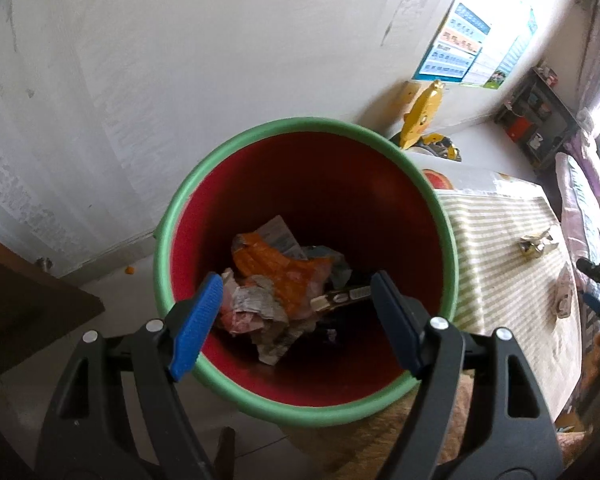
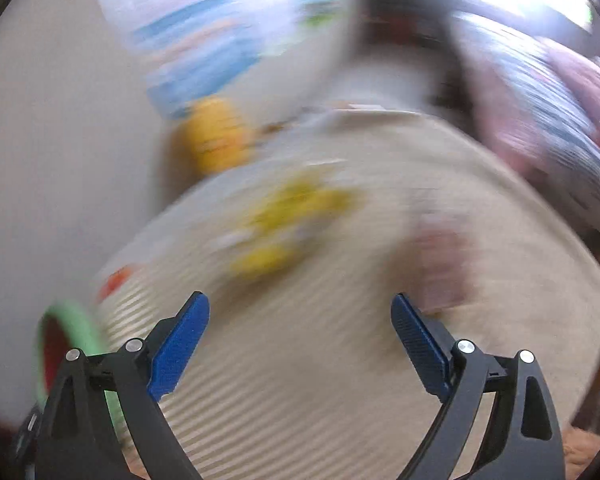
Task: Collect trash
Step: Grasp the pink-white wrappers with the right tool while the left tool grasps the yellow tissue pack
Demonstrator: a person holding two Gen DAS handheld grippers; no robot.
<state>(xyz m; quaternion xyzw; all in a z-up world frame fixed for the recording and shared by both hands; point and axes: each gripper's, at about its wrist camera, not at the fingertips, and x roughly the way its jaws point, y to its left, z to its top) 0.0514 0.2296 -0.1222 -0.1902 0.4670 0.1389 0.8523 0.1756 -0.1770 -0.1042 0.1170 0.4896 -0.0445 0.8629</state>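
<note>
Left gripper [image 1: 296,316]: poised above bin [image 1: 236,144], pointing down into it; jaws wide, nothing between pads.
Bin contents: crumpled wrappers [image 1: 276,276] heaped at bottom.
Right gripper [image 2: 300,340]: over striped tablecloth [image 2: 300,380]; jaws wide, empty; view heavily blurred.
Remaining trash: 2 crumpled scraps on cloth, [image 1: 538,242] and [image 1: 563,294], well right of bin.
Key relation: scraps lie ahead of right gripper, nearer it than left; long axis not discernible.
Next move (judgement): right-hand pickup, bin on its left.
</note>
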